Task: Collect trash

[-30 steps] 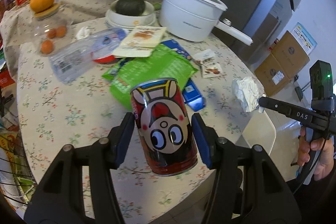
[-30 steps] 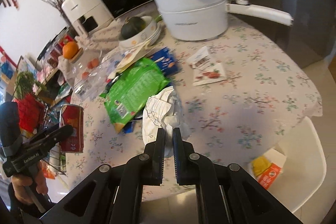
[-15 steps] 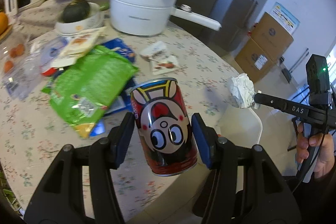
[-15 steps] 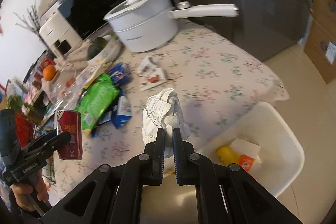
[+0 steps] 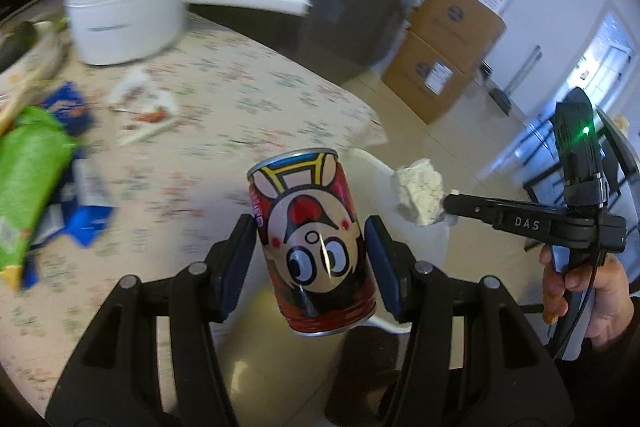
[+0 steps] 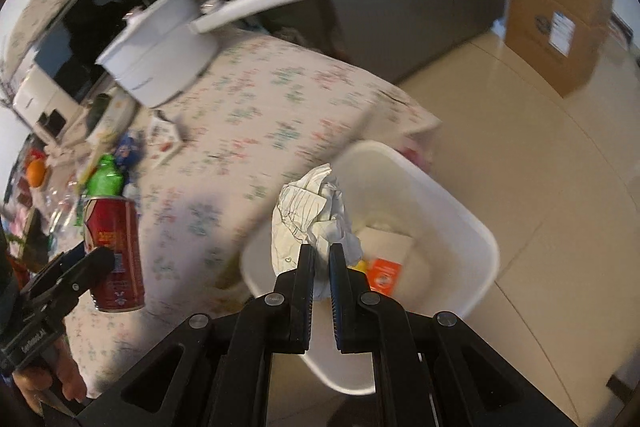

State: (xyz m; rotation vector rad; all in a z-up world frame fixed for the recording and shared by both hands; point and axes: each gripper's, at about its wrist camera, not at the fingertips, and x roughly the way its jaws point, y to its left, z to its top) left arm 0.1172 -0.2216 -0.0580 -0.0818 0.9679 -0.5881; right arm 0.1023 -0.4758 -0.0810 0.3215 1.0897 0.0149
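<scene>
My left gripper [image 5: 312,247] is shut on a red drink can [image 5: 314,247] with a cartoon face, held upside down past the table's edge. The same can [image 6: 114,253] shows at the left of the right wrist view. My right gripper [image 6: 322,255] is shut on a crumpled ball of white paper [image 6: 314,213], hanging over a white bin [image 6: 476,227] on the floor beside the table. In the left wrist view that paper ball [image 5: 420,197] sits at the tip of the right gripper [image 5: 448,205]. The bin holds a white card and an orange packet [image 6: 383,273].
The round table with a flowered cloth [image 5: 248,107] carries a white pot with a long handle [image 5: 124,15], a green bag [image 5: 28,171], blue wrappers [image 5: 86,215] and a small torn packet [image 5: 140,99]. Cardboard boxes [image 5: 452,47] stand on the tiled floor. A hand [image 5: 588,291] grips the right tool.
Both grippers swung right, away from the table's middle toward its edge. The paper ball now hangs over the white bin, and the can sits beyond the table rim. Neither grip changed.
</scene>
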